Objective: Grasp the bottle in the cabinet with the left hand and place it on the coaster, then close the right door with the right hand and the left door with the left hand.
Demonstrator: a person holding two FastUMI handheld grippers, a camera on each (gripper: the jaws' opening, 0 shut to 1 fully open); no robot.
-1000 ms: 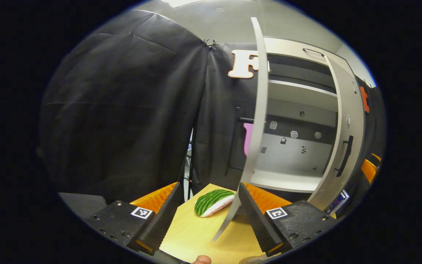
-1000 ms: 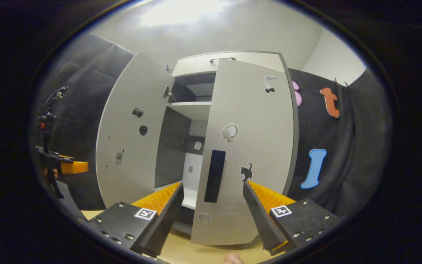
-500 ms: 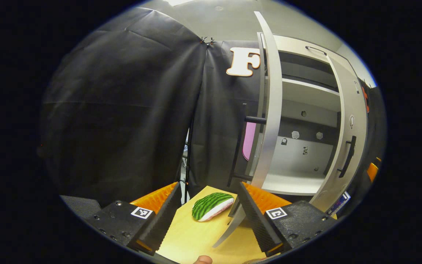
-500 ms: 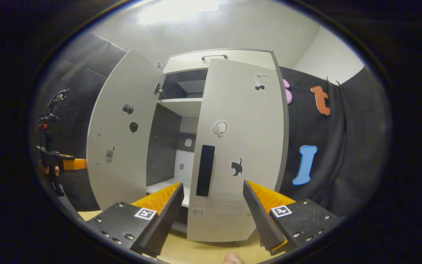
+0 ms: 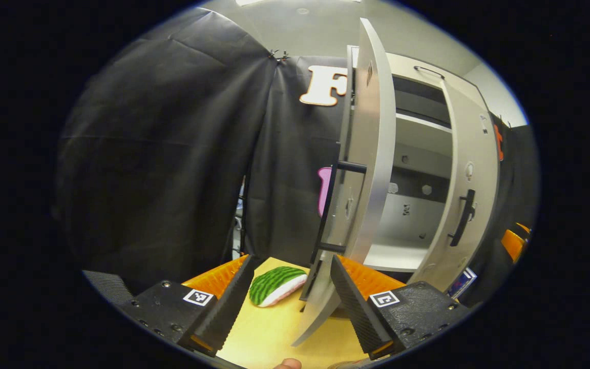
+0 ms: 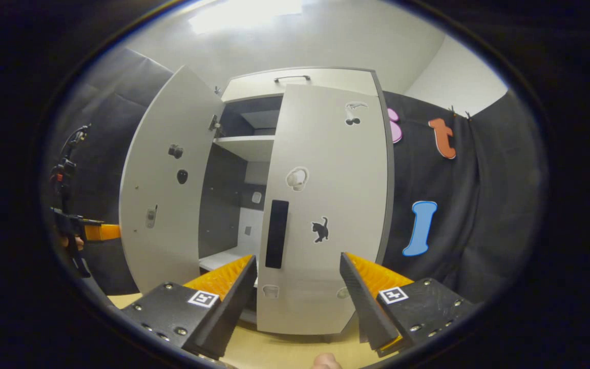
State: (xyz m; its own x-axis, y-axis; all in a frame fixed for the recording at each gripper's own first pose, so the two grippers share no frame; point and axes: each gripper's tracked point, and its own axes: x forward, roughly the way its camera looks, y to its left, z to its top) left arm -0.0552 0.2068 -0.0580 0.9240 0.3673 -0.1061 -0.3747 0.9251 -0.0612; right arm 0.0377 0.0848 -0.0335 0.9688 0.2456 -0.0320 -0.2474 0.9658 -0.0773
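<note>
Right now I have my left gripper (image 5: 287,302) with fingers spread, empty, the left door (image 5: 369,169) edge-on and upright just ahead between them. My right gripper (image 6: 300,302), also spread, faces the nearly shut right door (image 6: 325,205). I can't see the bottle.

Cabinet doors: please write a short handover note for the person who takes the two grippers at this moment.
Left gripper: open, holding nothing, at the edge of the left door.
Right gripper: open, holding nothing, in front of the right door.
Cabinet: shelves look bare; I see no bottle inside. A watermelon-slice toy lies on the wooden table.
Done: bottle apparently taken out; I cannot confirm it is on the coaster.
Left: right door is nearly shut, push it home; then close the left door, which stands wide open.
</note>
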